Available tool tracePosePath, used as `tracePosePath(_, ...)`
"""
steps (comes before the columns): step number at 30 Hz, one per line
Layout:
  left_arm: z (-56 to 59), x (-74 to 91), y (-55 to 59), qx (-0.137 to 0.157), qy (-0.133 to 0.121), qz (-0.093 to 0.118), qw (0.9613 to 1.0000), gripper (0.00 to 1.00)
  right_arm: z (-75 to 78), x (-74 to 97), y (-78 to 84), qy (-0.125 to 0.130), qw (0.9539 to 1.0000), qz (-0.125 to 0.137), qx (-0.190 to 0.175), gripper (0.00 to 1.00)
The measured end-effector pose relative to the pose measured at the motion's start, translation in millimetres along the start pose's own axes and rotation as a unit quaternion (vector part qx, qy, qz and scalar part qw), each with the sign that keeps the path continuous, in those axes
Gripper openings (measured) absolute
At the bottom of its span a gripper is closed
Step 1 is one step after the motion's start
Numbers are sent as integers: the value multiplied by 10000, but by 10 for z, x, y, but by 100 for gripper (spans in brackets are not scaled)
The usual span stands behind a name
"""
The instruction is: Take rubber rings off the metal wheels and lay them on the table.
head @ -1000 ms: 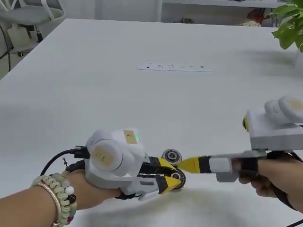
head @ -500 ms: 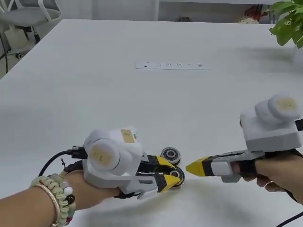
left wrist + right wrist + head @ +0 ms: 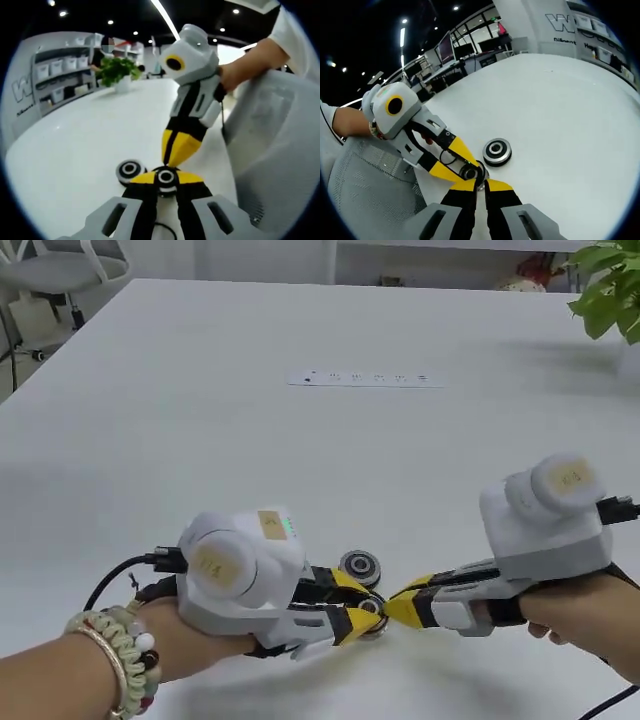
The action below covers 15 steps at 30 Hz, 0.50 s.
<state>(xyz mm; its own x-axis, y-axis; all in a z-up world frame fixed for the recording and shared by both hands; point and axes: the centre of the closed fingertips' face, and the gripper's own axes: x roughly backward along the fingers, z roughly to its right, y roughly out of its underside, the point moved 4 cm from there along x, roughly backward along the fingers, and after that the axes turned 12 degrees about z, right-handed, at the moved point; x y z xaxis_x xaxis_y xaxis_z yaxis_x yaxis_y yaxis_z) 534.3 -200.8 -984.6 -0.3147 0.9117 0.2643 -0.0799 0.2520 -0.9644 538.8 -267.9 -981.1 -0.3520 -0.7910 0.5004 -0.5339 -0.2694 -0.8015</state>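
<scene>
My left gripper (image 3: pixel 366 619) (image 3: pixel 165 181) is shut on a small metal wheel (image 3: pixel 373 609) (image 3: pixel 166 175) with a black rubber ring, held just above the white table (image 3: pixel 300 470). My right gripper (image 3: pixel 393 609) (image 3: pixel 478 184) comes in from the right. Its yellow tips are closed together on the edge of that wheel's rubber ring (image 3: pixel 481 173). In the right gripper view the left gripper (image 3: pixel 464 168) clamps the wheel (image 3: pixel 469 173) from the left. A second wheel (image 3: pixel 360 566) (image 3: pixel 131 170) (image 3: pixel 497 151), ring still on, lies flat on the table just beyond.
A white power strip (image 3: pixel 365 379) lies across the middle of the table. A potted plant (image 3: pixel 608 290) stands at the far right corner, an office chair (image 3: pixel 60 270) beyond the far left edge. A black cable (image 3: pixel 118 576) trails from the left gripper.
The right gripper, drawn back to the right half a second ago, has moved left again so its tips meet the held wheel. The left gripper and the loose wheel have stayed put.
</scene>
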Motion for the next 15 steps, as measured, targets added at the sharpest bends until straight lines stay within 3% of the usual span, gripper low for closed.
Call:
tracePosePath(4,-6,-18,-25,106,-12,-147,9998,14,7,1,-20,52,10000,9,25,0)
tracePosePath(9,6,-13,-46,-148,57,-378,9992,14,13,-19,-26,99,9999,6,100,0)
tracePosePath(15,-31,29,-186,-211,35,-210,9996,14,36,-4,-57,170,9998,87,39,0)
